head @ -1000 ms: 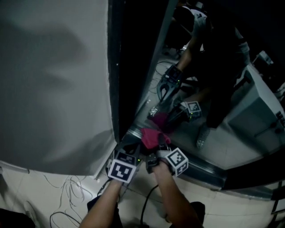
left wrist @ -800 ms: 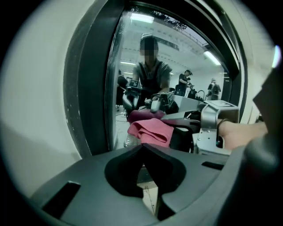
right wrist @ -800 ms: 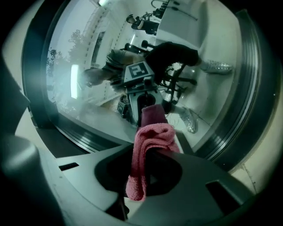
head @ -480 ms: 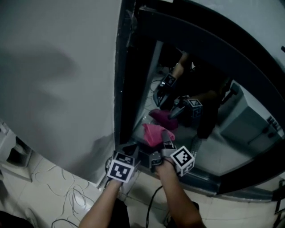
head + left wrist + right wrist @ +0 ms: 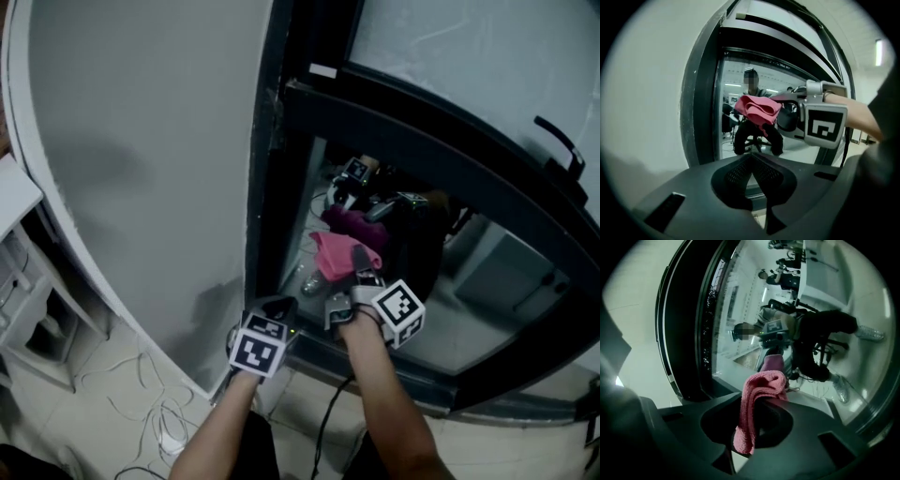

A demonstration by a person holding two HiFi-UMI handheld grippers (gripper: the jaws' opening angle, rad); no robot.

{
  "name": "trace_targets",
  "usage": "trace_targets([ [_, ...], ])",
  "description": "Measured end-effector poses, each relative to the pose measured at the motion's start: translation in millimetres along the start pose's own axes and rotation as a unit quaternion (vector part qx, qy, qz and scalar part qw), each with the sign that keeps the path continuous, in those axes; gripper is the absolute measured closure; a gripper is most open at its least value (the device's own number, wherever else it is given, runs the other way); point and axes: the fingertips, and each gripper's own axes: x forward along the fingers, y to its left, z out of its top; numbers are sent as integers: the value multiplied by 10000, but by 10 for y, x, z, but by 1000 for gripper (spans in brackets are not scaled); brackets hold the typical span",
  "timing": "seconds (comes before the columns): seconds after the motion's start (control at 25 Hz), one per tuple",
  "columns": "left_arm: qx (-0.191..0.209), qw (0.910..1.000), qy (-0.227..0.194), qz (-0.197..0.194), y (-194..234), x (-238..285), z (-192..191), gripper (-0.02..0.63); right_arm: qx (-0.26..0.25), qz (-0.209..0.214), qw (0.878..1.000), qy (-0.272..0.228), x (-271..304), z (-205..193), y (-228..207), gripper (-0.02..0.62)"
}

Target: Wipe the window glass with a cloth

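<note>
At the window glass [image 5: 497,281], right tongs [image 5: 361,264] grip the cloth [image 5: 334,253], seemingly mid-wipe; left tongs [image 5: 278,306] clenched, empty. Next, probably: press, sweep across.

This looks like an office or lab workroom — a plain grey wall [image 5: 141,141] holds a dark metal window frame [image 5: 274,187], and the window glass [image 5: 497,272] mirrors what looks like a swivel chair [image 5: 754,140]. A strip ceiling light [image 5: 880,51] glows overhead. Loose cables [image 5: 155,422] trail over the pale tiled floor [image 5: 75,412] beside a white shelf unit [image 5: 23,272].
</note>
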Motion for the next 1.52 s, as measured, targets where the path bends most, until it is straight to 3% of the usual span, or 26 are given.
trace_targets([
  [0.52,367,9987,-351,34,-40,-354,675,606,-667,850,9934,-395,209,547,1296,555],
  [0.88,435,9982,-330,227,94,-565,703,606,-585,1325,9889,-326,447,391,1766,555],
  [1.2,370,9980,-247,449,377,-804,589,606,-837,1405,9863,-212,786,146,1792,557],
  [1.52,262,9982,-172,502,529,-902,434,606,-1049,1018,9892,94,916,-160,1411,557],
])
